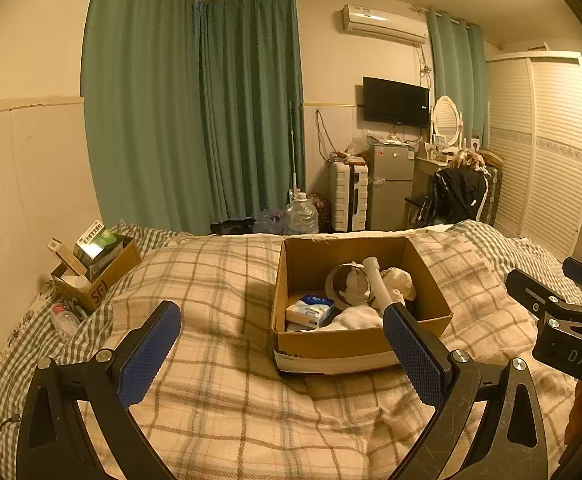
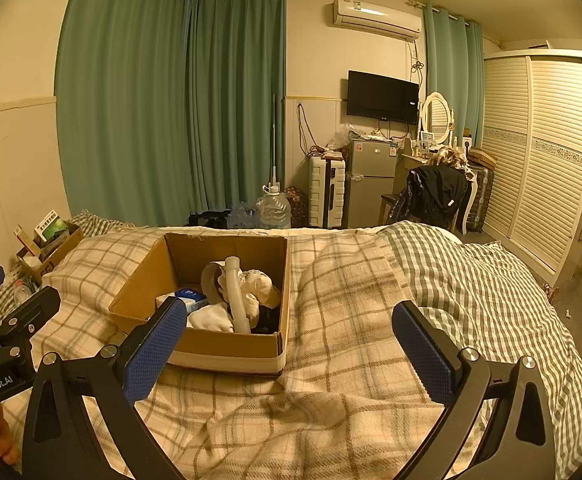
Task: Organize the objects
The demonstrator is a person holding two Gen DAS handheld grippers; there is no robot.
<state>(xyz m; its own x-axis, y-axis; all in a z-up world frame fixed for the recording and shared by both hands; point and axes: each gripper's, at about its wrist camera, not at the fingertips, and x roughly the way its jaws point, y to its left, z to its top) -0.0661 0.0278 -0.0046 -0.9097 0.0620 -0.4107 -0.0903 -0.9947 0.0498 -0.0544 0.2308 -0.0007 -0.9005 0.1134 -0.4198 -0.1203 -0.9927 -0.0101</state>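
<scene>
An open cardboard box (image 1: pixel 287 276) (image 2: pixel 147 276) sits on the plaid blanket on the bed. Inside lie a white plastic pipe (image 1: pixel 377 280) (image 2: pixel 237 296), a tape roll (image 1: pixel 345 284), a blue-and-white tissue pack (image 1: pixel 310 309) (image 2: pixel 190 296), white cloth (image 1: pixel 355 318) (image 2: pixel 211 318) and a cream bundle (image 1: pixel 401 280) (image 2: pixel 261 284). My left gripper (image 1: pixel 283 344) is open and empty, just short of the box's near wall. My right gripper (image 2: pixel 291 336) is open and empty, over the blanket at the box's right front corner. Each gripper shows at the edge of the other's view.
A second cardboard box (image 1: pixel 103 276) (image 2: pixel 53 248) with packets stands at the bed's left by the wall, a small bottle (image 1: pixel 63 318) beside it. Beyond the bed are a water jug (image 1: pixel 301 214), suitcase (image 1: pixel 349 196), fridge, chair and wardrobe (image 2: pixel 539 152).
</scene>
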